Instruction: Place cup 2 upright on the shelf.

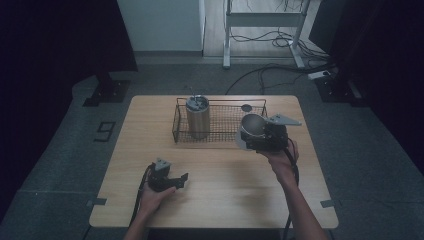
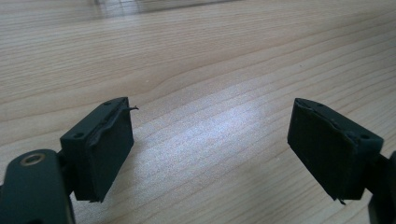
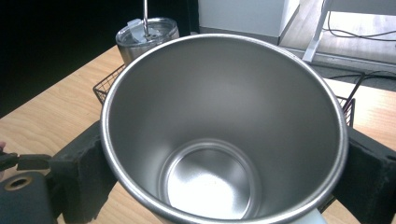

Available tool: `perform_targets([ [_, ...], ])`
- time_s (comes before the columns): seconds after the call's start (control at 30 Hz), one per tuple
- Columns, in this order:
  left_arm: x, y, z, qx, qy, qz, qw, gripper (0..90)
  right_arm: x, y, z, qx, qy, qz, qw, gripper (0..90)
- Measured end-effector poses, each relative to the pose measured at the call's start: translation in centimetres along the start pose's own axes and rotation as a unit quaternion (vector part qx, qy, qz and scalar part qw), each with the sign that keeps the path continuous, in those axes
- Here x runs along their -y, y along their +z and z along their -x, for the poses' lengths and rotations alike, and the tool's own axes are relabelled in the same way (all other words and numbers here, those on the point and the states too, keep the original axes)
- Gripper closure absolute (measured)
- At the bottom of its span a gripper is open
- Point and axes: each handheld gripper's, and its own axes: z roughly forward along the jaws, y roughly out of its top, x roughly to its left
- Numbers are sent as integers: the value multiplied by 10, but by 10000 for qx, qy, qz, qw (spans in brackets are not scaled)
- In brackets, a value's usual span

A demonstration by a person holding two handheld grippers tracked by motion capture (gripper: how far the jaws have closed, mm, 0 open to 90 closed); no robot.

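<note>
Right claw (image 1: 254, 136) is clamped on the open shiny steel tumbler (image 1: 251, 126), right of centre over the black wire basket (image 1: 220, 131). Left claw (image 1: 181, 179), lower left, sits released over the wooden desk (image 1: 225, 185).

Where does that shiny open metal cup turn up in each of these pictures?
High view: the open metal cup is right of centre, held in the right gripper by the wire basket.
Left gripper view: not in it.
Right gripper view: the cup is across the middle.
Shared landmark: the lidded tumbler in the basket.
</note>
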Motion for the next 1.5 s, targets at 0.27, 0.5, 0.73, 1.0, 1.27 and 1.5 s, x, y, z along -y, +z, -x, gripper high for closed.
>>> perform_targets([
  [0.27,0,-1,0,10,-17,11,10000,145,-10,3,3,45,17,21,10000,72],
  [0.5,0,0,0,14,-11,-10,10000,145,-17,5,6,31,13,36,10000,72],
  [0.73,0,0,0,6,-10,-12,10000,146,-22,12,11,61,66,-17,10000,72],
  [1.0,0,1,-1,7,-13,-27,10000,145,-29,16,17,116,114,-20,9999,72],
  [1.27,0,0,-1,11,-22,-32,10000,146,-34,20,21,154,126,-40,9998,72],
  [1.5,0,0,-1,21,-19,-22,10000,146,-39,23,20,194,68,-19,9998,72],
])
